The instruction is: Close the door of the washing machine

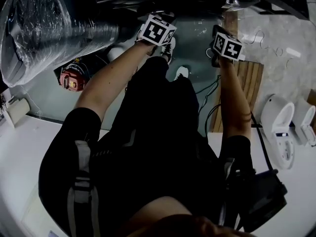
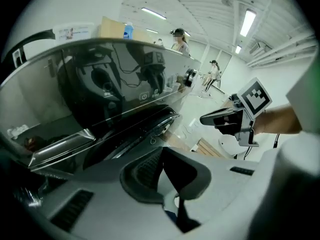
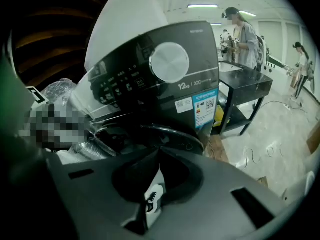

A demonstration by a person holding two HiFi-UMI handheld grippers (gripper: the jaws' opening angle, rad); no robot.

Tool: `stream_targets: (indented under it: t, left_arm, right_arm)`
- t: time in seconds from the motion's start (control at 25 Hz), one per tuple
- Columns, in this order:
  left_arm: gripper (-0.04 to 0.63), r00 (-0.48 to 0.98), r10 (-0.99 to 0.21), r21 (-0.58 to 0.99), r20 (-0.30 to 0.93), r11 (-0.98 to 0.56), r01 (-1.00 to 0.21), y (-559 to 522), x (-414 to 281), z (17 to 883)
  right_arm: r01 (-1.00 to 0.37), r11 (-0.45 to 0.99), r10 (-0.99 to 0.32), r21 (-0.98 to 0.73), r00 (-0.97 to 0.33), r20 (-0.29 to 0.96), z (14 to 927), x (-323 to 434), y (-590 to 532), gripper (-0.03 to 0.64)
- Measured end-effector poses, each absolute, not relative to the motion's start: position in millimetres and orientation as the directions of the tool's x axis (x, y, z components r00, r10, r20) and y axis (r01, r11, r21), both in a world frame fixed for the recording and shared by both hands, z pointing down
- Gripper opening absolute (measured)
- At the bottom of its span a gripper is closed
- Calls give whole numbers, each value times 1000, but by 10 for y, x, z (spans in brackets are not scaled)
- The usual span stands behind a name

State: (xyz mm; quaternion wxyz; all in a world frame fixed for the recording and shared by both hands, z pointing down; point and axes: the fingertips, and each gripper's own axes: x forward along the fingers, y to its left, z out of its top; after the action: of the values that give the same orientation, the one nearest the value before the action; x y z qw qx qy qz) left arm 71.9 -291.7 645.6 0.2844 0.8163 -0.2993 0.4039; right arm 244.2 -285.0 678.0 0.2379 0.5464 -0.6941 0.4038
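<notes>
The dark washing machine fills the right gripper view, with a silver knob and a blue label on its panel. Its round door rim lies just beyond my right gripper, whose jaws are shut on nothing. In the left gripper view the glossy dark door and its chrome rim stand close ahead of my left gripper, also shut and empty. My right gripper shows there at the right. From the head view, both marker cubes reach toward the dark machine; I cannot tell whether either gripper touches the door.
A plastic-wrapped foil duct lies at the upper left, a red item below it. A wooden pallet and loose cables cover the floor at right. A black table and people stand beyond the machine.
</notes>
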Motion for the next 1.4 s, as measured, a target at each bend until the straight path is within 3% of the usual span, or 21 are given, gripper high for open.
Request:
stream_targets:
  t: [0.84, 1.4]
  left_arm:
    - [4, 466, -619, 189, 633, -459, -868, -2200, 261, 4879]
    - [3, 405, -850, 84, 337, -402, -912, -2032, -654, 3163]
  right_arm:
    - [-911, 326, -711, -251, -411, 571, 5020, 2343, -2457, 8]
    - [-885, 433, -834, -170, -465, 297, 3142, 1982, -2280, 6]
